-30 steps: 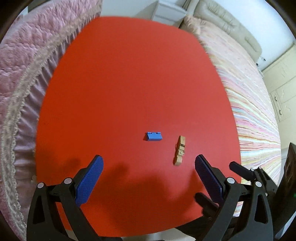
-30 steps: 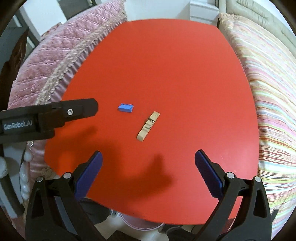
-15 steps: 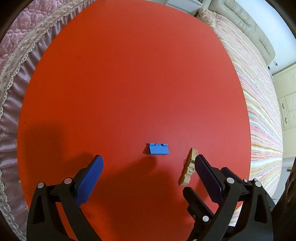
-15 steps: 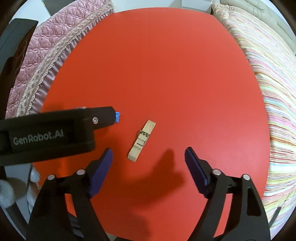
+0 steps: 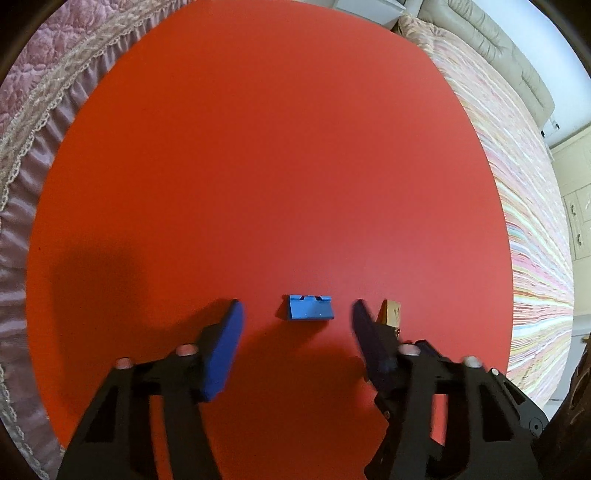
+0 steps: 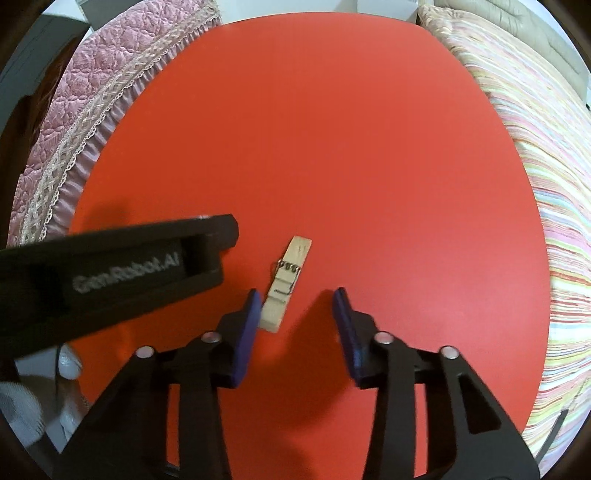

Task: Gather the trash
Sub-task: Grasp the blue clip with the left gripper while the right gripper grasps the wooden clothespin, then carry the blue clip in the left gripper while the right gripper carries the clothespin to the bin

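A small blue plastic piece (image 5: 309,308) lies on the red table (image 5: 277,166). My left gripper (image 5: 295,317) is open, low over the table, with the blue piece between its fingertips and a little ahead. A wooden clothespin (image 6: 285,282) lies on the table; its near end sits beside the left fingertip of my right gripper (image 6: 297,301), which is open and low. In the left wrist view the clothespin (image 5: 389,312) shows just behind the right finger. The left gripper's body (image 6: 122,273) fills the left of the right wrist view and hides the blue piece there.
A pink quilted bed cover (image 6: 74,110) borders the table on the left. A striped bed cover (image 6: 546,155) borders it on the right. A beige headboard (image 5: 491,48) and a white cabinet (image 5: 369,7) stand beyond the far edge.
Both grippers have moved forward and down toward the table. Both have narrowed their jaws. The blue piece now sits between the left fingertips, the clothespin near the right fingertips.
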Tool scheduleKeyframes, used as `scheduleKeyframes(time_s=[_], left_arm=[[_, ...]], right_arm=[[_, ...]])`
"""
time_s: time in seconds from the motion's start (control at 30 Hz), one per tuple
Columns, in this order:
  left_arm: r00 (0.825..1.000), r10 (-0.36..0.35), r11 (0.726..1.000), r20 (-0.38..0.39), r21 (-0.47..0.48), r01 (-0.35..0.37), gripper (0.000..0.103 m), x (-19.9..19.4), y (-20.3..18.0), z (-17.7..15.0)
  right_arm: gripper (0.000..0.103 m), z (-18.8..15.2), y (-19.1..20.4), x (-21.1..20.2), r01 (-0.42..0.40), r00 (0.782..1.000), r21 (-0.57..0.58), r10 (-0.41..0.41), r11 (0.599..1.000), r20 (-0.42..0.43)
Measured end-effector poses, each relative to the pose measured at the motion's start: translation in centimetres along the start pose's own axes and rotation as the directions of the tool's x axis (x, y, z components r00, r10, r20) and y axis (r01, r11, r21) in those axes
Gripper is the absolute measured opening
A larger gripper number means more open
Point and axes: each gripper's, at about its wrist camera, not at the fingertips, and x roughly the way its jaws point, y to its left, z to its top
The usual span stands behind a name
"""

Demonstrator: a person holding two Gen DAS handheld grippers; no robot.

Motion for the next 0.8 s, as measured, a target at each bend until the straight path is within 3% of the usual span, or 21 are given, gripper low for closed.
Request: scheduleKeyframes(time_s=[0.1, 0.2, 0.8], left_arm=[[1.0, -0.009, 1.0, -0.01, 0.006, 0.009, 0.031, 0.0, 0.1, 0.0], [1.0, -0.028, 1.0, -0.013, 0.01, 0.029, 0.024, -0.1, 0.2, -0.1], [0.999, -0.02, 0.999, 0.027, 0.05, 0.019, 0.023, -1.0, -1.3, -1.1]], right_arm=[[0.021, 0.1, 0.2, -0.1, -0.01, 1.0, -0.009, 0.01, 1.0, 0.001], [0.012, 0.2, 0.2, -0.2, -0.02, 1.0, -0.006, 0.02, 1.0, 0.001], [0.009, 0.0, -0.8, -0.9, -0.015, 1.0, -0.009, 0.015, 1.0, 0.009]])
